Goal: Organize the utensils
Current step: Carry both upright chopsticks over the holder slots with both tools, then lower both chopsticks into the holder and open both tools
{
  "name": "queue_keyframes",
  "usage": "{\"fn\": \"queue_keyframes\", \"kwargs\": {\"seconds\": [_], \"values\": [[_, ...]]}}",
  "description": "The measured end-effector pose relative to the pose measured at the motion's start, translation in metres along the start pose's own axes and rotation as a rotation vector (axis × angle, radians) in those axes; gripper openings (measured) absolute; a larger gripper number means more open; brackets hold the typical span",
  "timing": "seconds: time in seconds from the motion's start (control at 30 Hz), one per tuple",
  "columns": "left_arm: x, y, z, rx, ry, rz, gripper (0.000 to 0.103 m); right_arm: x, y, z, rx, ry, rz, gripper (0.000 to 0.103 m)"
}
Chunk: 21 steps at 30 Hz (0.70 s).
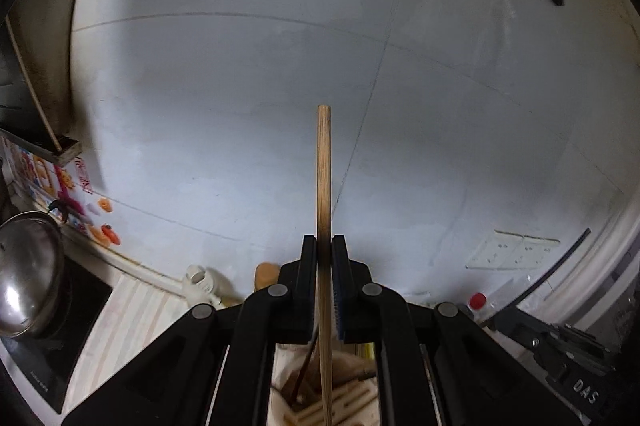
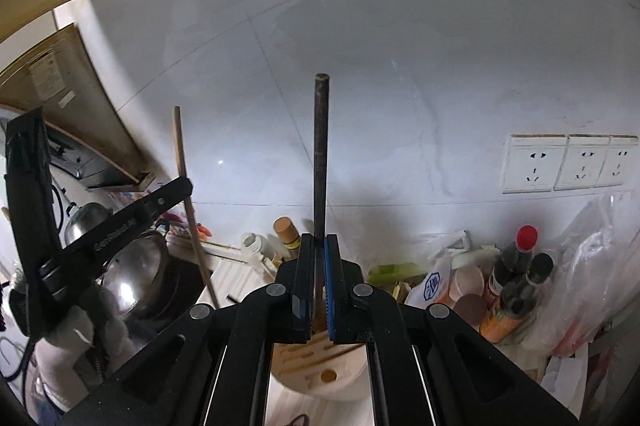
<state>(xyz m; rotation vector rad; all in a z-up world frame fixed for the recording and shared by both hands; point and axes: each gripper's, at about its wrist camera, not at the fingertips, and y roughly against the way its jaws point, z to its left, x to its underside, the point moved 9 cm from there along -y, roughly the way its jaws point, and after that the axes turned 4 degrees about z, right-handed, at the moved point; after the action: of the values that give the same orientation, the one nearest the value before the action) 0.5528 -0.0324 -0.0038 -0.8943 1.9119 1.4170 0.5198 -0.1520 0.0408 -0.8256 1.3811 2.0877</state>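
Two hand-held grippers, each clamped on one chopstick. Left gripper (image 1: 324,246): jaws pinched on a pale wooden chopstick (image 1: 323,170) pointing to 12 o'clock. Right gripper (image 2: 319,246): jaws pinched on a dark round chopstick (image 2: 321,154), likewise upright. At 6 o'clock under both sits a white slotted utensil holder (image 2: 320,370).

I count two chopsticks, one light (image 1: 324,186) and one dark (image 2: 321,154), three wall sockets (image 2: 568,162) and one utensil holder (image 2: 320,366) below.
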Motion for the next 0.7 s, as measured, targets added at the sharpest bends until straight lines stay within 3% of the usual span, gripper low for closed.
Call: {"fn": "queue_keyframes", "kwargs": {"seconds": [0.37, 0.7], "values": [[0.028, -0.072, 0.014, -0.001, 0.009, 0.08, 0.005, 0.009, -0.057, -0.015, 0.022, -0.006, 0.079, 0.005], [0.058, -0.09, 0.018, -0.036, -0.016, 0.14, 0.005, 0.027, -0.087, -0.013, 0.02, 0.006, 0.139, 0.005]]}}
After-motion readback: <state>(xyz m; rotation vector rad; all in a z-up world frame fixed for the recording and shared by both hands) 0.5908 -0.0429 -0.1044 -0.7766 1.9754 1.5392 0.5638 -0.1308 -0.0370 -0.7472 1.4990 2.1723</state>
